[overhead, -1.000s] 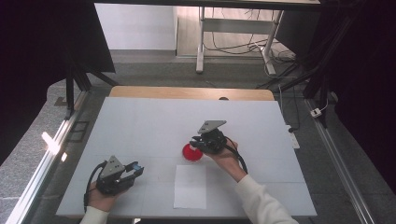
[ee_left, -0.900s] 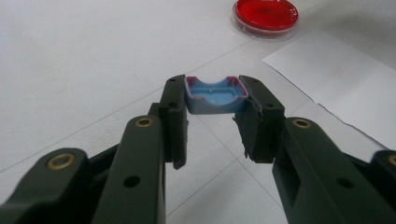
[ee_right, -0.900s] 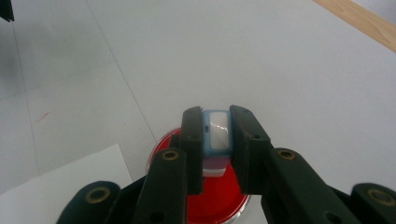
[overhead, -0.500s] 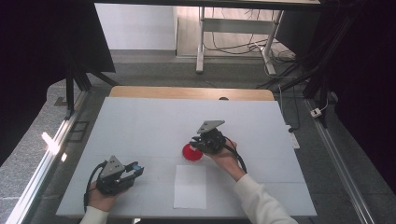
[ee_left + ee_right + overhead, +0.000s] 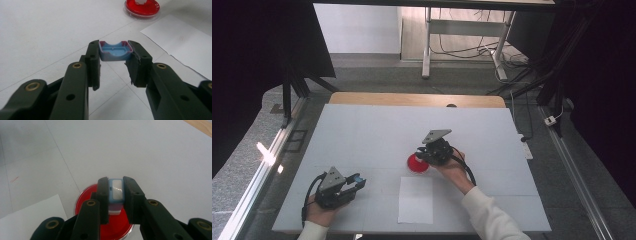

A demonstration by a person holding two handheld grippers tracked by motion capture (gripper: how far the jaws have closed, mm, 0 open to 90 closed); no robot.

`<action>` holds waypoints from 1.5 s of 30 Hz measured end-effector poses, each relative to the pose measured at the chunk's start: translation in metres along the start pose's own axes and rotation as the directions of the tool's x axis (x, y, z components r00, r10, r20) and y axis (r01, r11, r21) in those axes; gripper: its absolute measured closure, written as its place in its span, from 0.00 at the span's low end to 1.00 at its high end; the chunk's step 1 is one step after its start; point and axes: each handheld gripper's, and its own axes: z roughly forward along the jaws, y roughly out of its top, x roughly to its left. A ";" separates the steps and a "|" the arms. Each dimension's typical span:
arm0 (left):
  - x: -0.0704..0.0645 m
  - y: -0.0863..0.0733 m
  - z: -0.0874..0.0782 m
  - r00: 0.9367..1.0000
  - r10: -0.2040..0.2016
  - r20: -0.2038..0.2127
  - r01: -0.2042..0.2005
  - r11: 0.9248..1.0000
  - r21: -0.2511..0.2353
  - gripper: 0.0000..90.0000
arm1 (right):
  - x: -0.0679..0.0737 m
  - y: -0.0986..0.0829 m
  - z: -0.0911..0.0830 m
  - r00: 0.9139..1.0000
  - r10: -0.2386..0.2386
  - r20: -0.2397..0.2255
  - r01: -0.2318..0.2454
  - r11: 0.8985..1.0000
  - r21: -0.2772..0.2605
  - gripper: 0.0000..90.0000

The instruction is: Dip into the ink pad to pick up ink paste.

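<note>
On the white worktop (image 5: 362, 135) we see a blank sheet of paper (image 5: 416, 200) lying flat near the front edge, a wooden strip (image 5: 412, 99) along the far edge.

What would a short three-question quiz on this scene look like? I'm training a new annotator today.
1. True or false: the left gripper holds a blue cap.
2. What does the right gripper hold its blue-and-white stamp over? A) the white paper sheet B) the red ink pad C) bare table
3. Fill in: the paper sheet lies on the side of the ink pad ___ the person.

Key: 1 true; 2 B; 3 nearer.
</note>
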 end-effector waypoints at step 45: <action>0.000 0.000 0.000 1.000 -0.001 0.004 0.001 1.000 -0.004 0.72 | 0.007 0.001 -0.003 1.000 -0.004 0.013 0.004 1.000 -0.021 0.84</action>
